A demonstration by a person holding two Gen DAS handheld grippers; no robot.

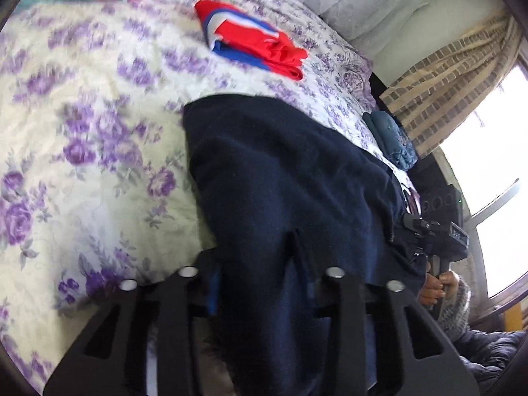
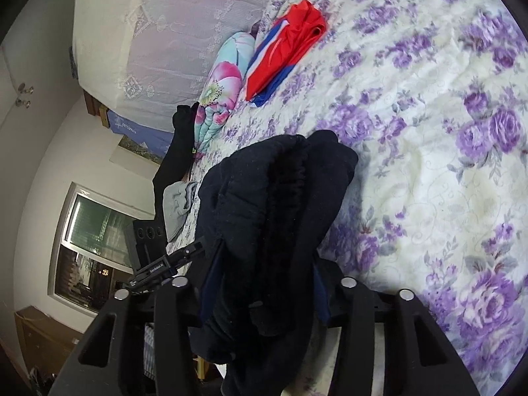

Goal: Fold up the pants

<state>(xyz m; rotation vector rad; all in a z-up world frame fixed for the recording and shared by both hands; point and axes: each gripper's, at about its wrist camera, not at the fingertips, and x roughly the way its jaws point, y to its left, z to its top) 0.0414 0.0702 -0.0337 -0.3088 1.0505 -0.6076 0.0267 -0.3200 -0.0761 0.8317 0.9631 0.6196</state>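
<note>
Dark navy pants (image 1: 283,171) lie partly on the floral bedspread and drape over my left gripper (image 1: 260,283), whose jaws are closed on the fabric. In the right wrist view the same pants (image 2: 270,217) are bunched, with the gathered waistband showing, and my right gripper (image 2: 260,300) is shut on them. The right gripper also shows in the left wrist view (image 1: 429,234), held by a hand at the pants' right edge. The left gripper shows in the right wrist view (image 2: 165,264), left of the pants.
A folded red, white and blue garment (image 1: 254,41) lies farther up the bed (image 1: 82,132); it also shows in the right wrist view (image 2: 283,49). A floral quilt roll (image 2: 221,89) and a grey cloth (image 2: 178,208) lie near the bed edge. A window and curtain (image 1: 455,76) are at the right.
</note>
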